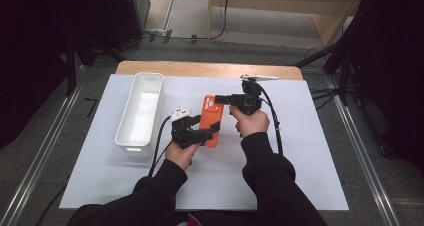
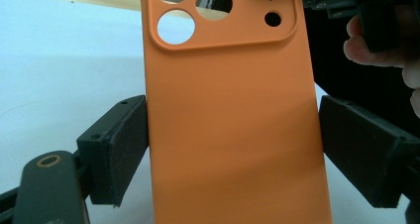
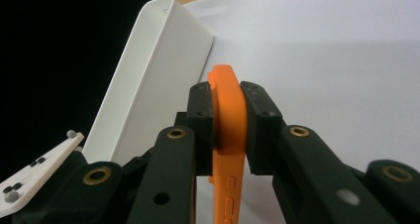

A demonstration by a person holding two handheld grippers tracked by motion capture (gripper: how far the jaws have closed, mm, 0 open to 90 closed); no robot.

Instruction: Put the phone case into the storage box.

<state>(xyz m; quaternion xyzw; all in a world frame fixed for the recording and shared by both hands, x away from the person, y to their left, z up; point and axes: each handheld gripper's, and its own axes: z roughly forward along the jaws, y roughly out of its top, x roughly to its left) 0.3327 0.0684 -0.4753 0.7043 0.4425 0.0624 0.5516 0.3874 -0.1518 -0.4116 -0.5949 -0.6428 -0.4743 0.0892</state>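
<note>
Just right of the long white plastic bin [image 1: 140,111], the light, bendy orange silicone phone case [image 1: 211,121] is pinched edgewise by the right gripper [image 3: 229,130], while the left gripper [image 2: 233,149] brackets its sides, contact uncertain.

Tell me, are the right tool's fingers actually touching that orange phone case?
Touching. The right gripper view shows both fingers pressed against the orange phone case's edge.

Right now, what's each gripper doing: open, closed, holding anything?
Left gripper: jaws astride the orange phone case, one pad touching, the other apart; not clamped.
Right gripper: closed on the case's edge.
</note>
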